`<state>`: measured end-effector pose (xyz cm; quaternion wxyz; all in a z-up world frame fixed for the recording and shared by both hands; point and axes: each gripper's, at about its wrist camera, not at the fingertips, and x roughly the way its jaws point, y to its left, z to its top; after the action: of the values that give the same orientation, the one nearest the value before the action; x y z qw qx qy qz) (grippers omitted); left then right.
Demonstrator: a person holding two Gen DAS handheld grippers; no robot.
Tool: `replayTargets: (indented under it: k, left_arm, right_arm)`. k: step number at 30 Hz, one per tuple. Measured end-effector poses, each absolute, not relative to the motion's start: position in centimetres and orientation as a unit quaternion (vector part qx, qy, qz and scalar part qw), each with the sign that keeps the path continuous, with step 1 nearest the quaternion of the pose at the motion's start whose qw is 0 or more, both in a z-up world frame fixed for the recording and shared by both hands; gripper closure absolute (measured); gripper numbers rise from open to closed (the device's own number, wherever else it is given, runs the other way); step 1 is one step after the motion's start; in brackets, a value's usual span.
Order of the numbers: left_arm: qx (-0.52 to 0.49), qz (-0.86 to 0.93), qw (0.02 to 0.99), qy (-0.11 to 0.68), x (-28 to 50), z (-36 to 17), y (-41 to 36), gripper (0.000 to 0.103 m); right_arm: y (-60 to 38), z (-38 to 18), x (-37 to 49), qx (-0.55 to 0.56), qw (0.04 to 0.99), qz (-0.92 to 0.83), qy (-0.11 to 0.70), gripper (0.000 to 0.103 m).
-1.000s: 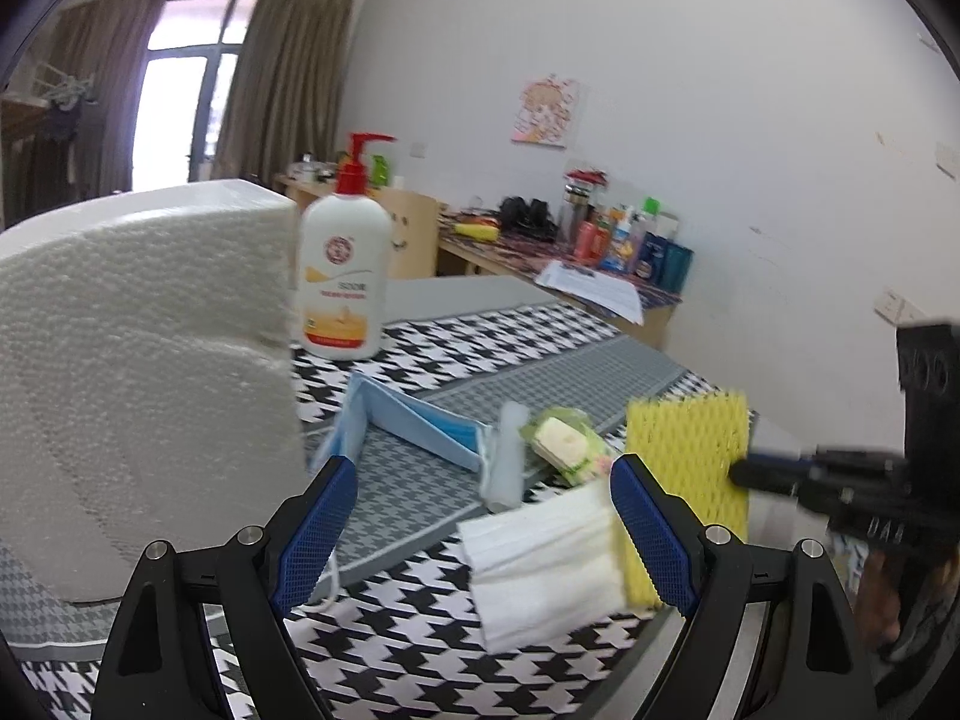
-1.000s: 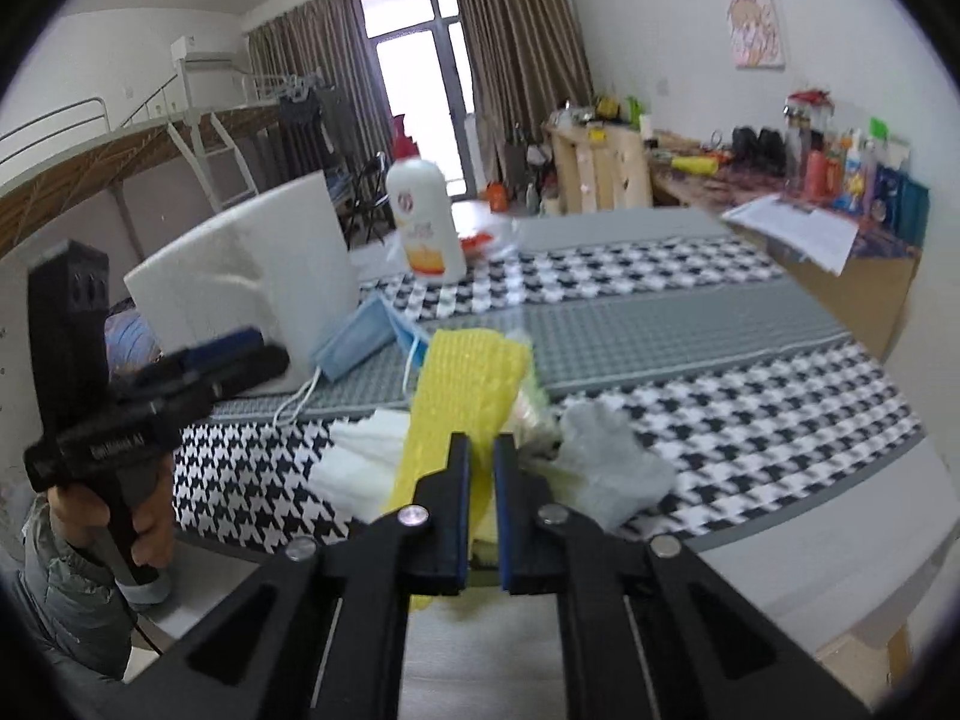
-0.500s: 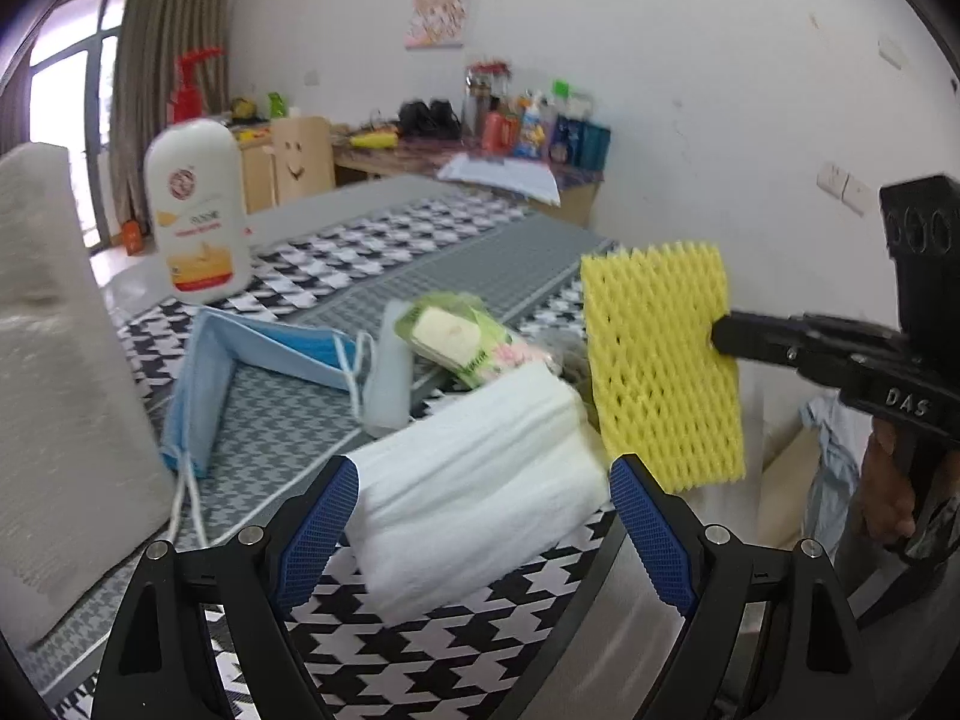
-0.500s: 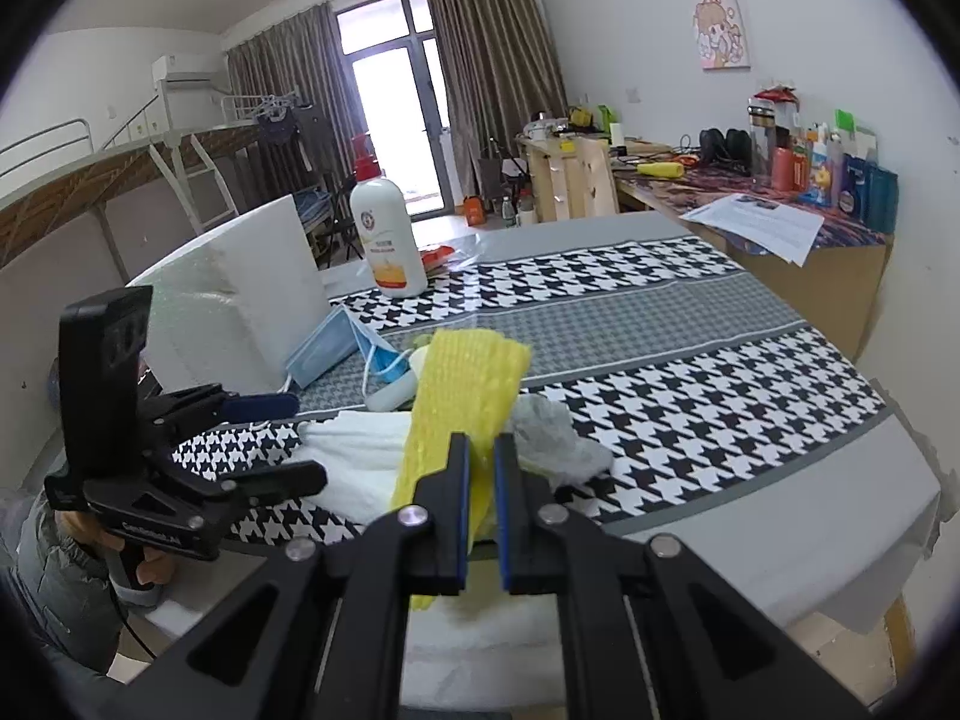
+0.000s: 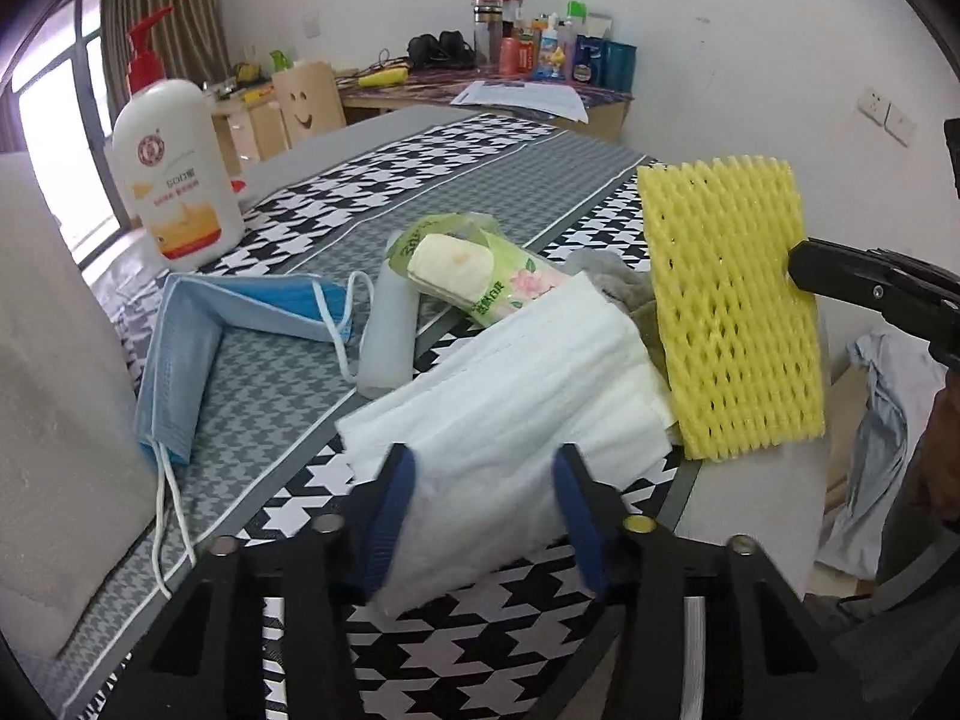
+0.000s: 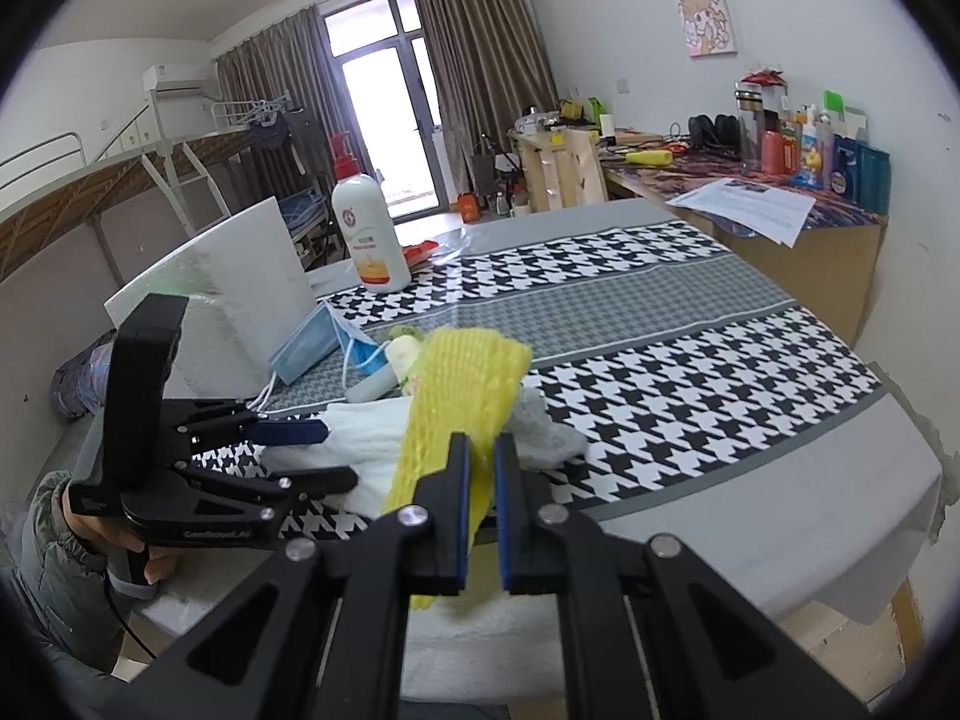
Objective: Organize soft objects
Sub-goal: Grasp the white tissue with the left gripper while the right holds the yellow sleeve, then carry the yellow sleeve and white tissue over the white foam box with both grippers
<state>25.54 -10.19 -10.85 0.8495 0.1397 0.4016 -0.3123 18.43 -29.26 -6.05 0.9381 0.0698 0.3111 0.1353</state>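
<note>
At table edge [image 5: 738, 516]: white mask stack [image 5: 510, 420], long axis across the left gripper [image 5: 485, 498], near end between its pads. Jaws just closing, pressing the stack. Right gripper [image 6: 480, 516], clamped on yellow net [image 6: 462, 396], held just beside.

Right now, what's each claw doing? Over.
Left gripper just closing around white cloth. Right gripper shut on yellow foam net. Mask, wipes pack close by.
</note>
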Motion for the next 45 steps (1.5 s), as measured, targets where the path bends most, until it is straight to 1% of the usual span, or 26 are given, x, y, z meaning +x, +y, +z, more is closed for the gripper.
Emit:
replayTargets:
  k: [1, 2, 3, 4, 6, 16, 20, 30, 45]
  left_arm:
    - [0.14, -0.313, 0.85, 0.4, 25.6, -10.8, -10.2, 0.073]
    - [0.14, -0.31, 0.851, 0.4, 25.7, -10.8, -10.2, 0.079]
    - [0.136, -0.307, 0.853, 0.4, 25.8, -10.8, -10.1, 0.089]
    - [0.13, -0.303, 0.855, 0.401, 26.0, -10.7, -9.9, 0.092]
    - [0.12, -0.305, 0.857, 0.397, 25.9, -10.5, -9.6, 0.092]
    - [0.067, -0.289, 0.919, 0.261, 21.9, -5.0, -7.3, 0.092]
    - [0.058, -0.261, 0.938, 0.221, 20.3, -3.2, -6.7, 0.092]
    - [0.011, -0.207, 0.96, 0.19, 18.0, -0.9, -3.3, 0.092]
    - [-0.007, -0.105, 0.98, 0.167, 13.3, 1.0, 0.8, 0.092]
  right_arm:
    - [-29.4, -6.1, 18.4, 0.071, 0.938, 0.136, 0.31, 0.093]
    - [-29.5, -6.1, 18.3, 0.073, 0.938, 0.136, 0.31, 0.093]
    - [-29.6, -6.1, 18.3, 0.077, 0.938, 0.137, 0.309, 0.093]
    - [-29.7, -6.1, 18.3, 0.077, 0.938, 0.137, 0.31, 0.093]
    - [-29.7, -6.1, 18.3, 0.077, 0.938, 0.137, 0.308, 0.093]
    - [-30.0, -5.4, 18.1, 0.083, 0.943, 0.138, 0.293, 0.093]
    - [-29.5, -4.4, 17.7, 0.074, 0.947, 0.139, 0.279, 0.093]
    - [-27.5, -2.3, 17.0, 0.059, 0.952, 0.159, 0.254, 0.093]
    - [-21.7, -0.5, 16.0, 0.016, 0.951, 0.216, 0.222, 0.093]
